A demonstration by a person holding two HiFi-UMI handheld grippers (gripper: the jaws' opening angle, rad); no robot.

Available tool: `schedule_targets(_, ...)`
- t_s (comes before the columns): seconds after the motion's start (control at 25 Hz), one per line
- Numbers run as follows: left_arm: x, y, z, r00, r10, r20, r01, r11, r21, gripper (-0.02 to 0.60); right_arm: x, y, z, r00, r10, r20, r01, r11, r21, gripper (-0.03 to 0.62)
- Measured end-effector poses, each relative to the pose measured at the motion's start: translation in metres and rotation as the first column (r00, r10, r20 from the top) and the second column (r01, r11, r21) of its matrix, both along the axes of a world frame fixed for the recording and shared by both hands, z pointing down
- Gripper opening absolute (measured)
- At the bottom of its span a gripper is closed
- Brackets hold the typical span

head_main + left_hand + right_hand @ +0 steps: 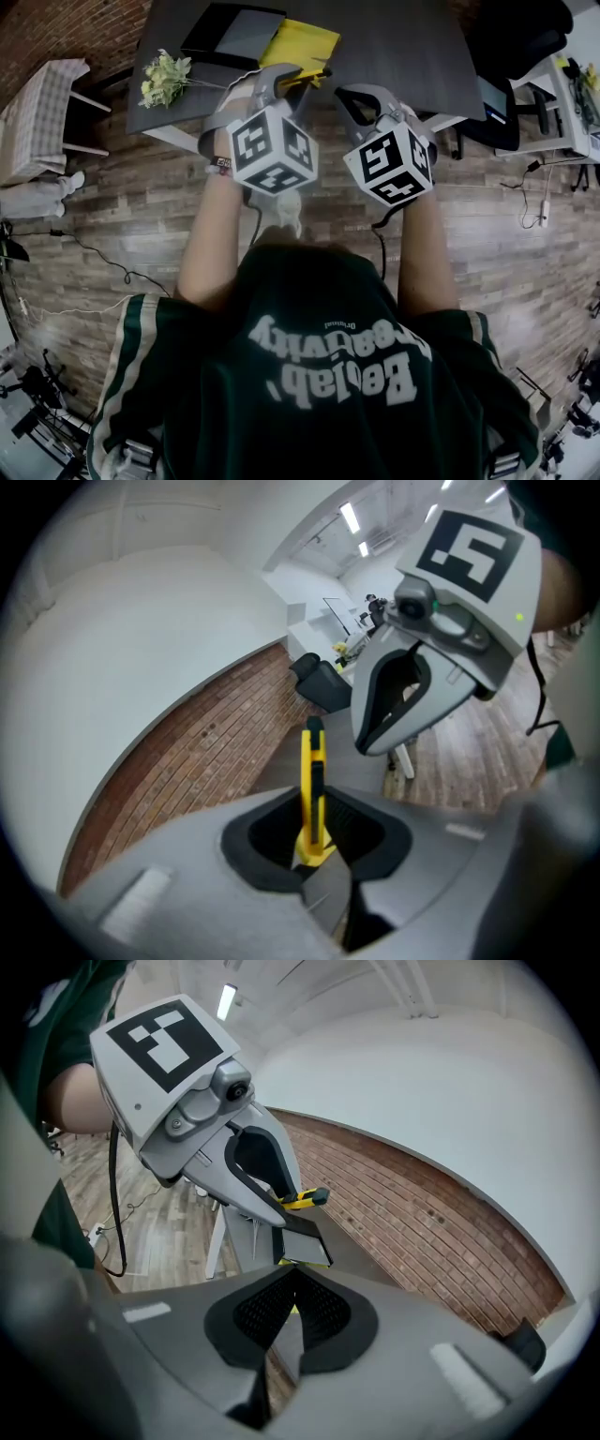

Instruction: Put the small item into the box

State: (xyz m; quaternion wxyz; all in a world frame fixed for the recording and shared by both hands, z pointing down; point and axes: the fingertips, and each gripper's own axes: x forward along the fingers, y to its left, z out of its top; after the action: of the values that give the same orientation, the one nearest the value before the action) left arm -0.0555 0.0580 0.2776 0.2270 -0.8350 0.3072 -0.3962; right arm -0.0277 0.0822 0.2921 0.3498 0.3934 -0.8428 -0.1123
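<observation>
This looks like a lab or studio room fitted out with office furniture. A wood-plank floor (122, 216) fills the middle of the head view, with a red brick wall (56, 28) in the upper left corner. A dark table (394, 47) with a bunch of flowers (164, 77) runs along the top, and a black office chair (520, 37) and a cluttered white desk (572, 103) stand at the upper right. Loose cables (103, 258) trail over the floor at the left, equipment stands (42, 394) sit in the lower left corner, and long ceiling strip lights (349, 517) show at the top of the left gripper view.
</observation>
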Motion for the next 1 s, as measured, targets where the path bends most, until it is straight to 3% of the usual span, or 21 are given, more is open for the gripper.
schedule_targets(1.0,-0.023,-0.1,0.012,0.998,0.061,-0.011,-0.061,0.998,-0.03,0.072,-0.02,-0.1,0.005,0.997,0.069,-0.025,-0.07,0.997,-0.014,0.006)
